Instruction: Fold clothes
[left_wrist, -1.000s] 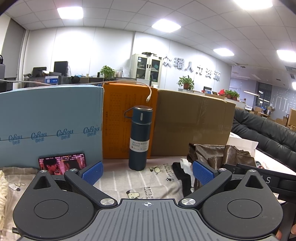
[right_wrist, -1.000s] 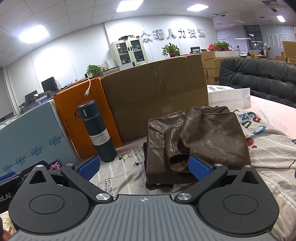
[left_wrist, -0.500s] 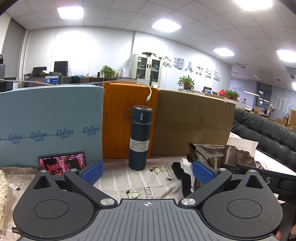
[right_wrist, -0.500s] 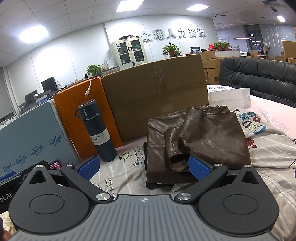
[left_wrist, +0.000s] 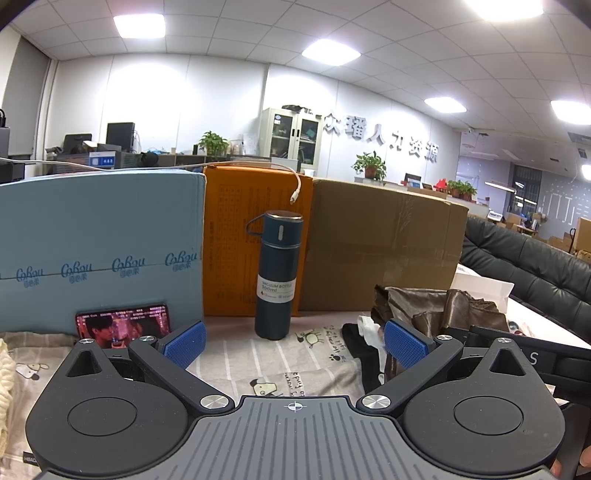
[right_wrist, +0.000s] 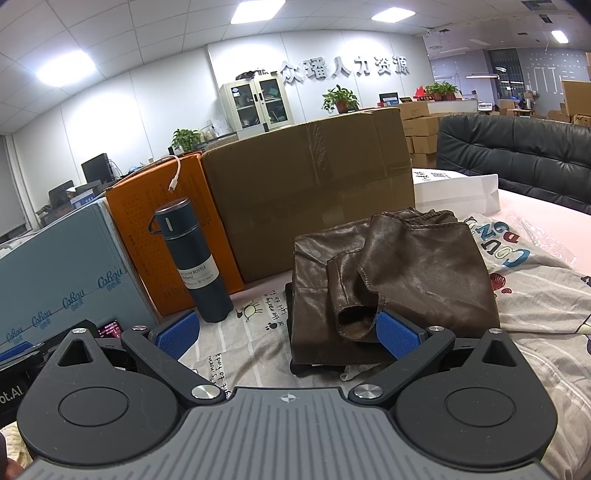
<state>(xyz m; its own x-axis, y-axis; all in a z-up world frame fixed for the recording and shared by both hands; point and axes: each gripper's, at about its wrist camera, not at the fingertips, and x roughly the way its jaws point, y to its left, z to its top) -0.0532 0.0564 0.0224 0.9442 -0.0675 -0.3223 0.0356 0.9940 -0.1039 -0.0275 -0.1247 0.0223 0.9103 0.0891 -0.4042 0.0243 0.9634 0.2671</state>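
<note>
A folded brown leather-look garment (right_wrist: 406, 273) lies on a black garment on the printed sheet (right_wrist: 255, 332), just ahead and right of my right gripper (right_wrist: 288, 332). The right gripper is open and empty, its right blue pad beside the garment's sleeve cuff. My left gripper (left_wrist: 293, 341) is open and empty, low over the sheet (left_wrist: 295, 365). In the left wrist view the brown garment (left_wrist: 436, 306) sits to the right, behind the right pad, with a black and a white garment beside it.
A dark blue vacuum bottle (left_wrist: 277, 277) stands ahead, also in the right wrist view (right_wrist: 192, 262). Blue (left_wrist: 99, 251), orange (left_wrist: 236, 240) and brown (left_wrist: 380, 247) boxes wall the back. A phone (left_wrist: 123, 325) leans on the blue box. A black sofa (right_wrist: 517, 158) is right.
</note>
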